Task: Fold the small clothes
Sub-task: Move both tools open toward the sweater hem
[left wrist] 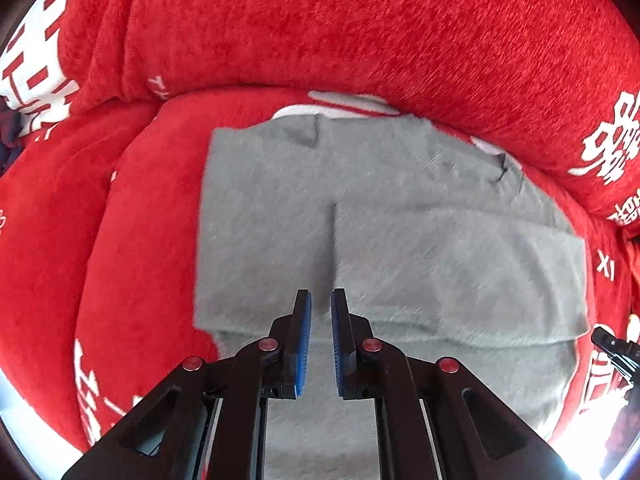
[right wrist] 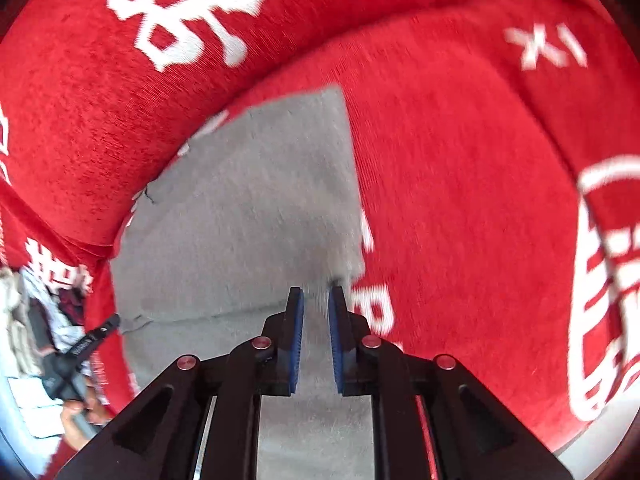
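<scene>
The jaws of the left gripper [left wrist: 321, 300] are held slightly apart, with a narrow gap between the blue pads [left wrist: 304, 344] and nothing clamped in it. The jaws of the right gripper [right wrist: 316, 298] are likewise parted by a narrow gap, and no cloth is seen pinched between them.

Both grippers are positioned over the grey garment [left wrist: 360, 216], which serves as the landmark. The left gripper is found above its near middle, just in front of a vertical folded edge. The right gripper is placed above the garment's near right corner [right wrist: 344, 276]; whether the cloth is touched cannot be told.

The garment is spread partly folded on the red sofa cover [left wrist: 140, 220], with white lettering printed on it. Behind the garment a red backrest cushion [left wrist: 320, 32] is seen. To the garment's left, a pile of other clothes [right wrist: 36, 312] is glimpsed.
</scene>
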